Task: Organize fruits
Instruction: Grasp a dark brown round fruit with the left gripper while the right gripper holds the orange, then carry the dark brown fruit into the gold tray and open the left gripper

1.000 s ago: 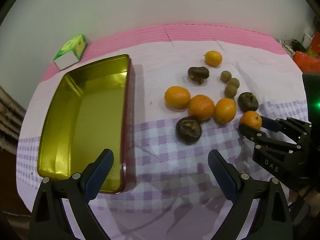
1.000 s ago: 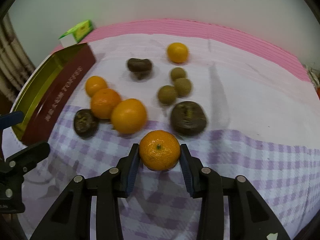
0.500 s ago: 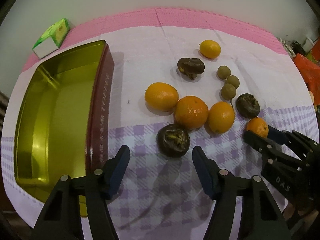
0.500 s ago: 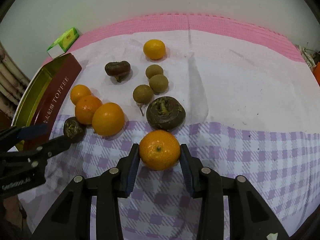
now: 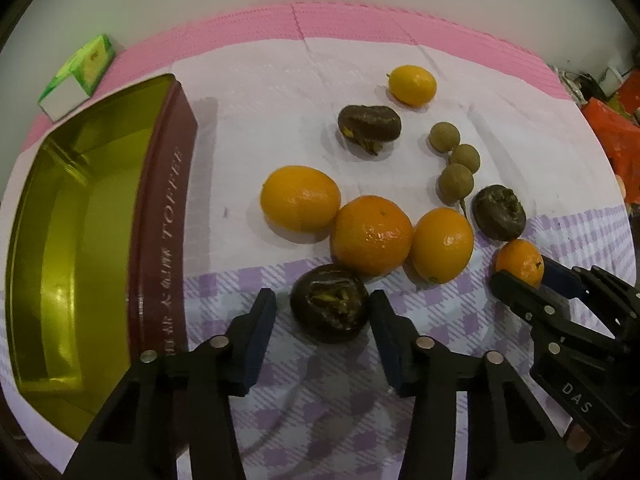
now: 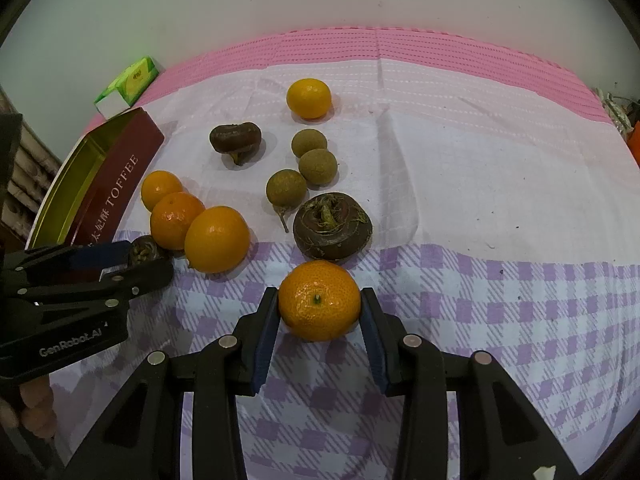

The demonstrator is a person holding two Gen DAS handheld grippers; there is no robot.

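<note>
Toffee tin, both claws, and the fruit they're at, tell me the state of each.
Rectangular gold toffee tin: open, empty.
Left claw: open, straddling a dark brown water chestnut.
Right claw: shut on a small orange mandarin.
Green and white carton: closed, lying flat.

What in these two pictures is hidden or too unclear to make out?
- Dark fruit, right wrist view: mostly hidden by the left hand-held gripper.
- Tin, left wrist view: near corner hidden by the gripper's frame.
- Orange clutter, left wrist view: cut off, blurred.
- Small orange: underside unseen.
</note>
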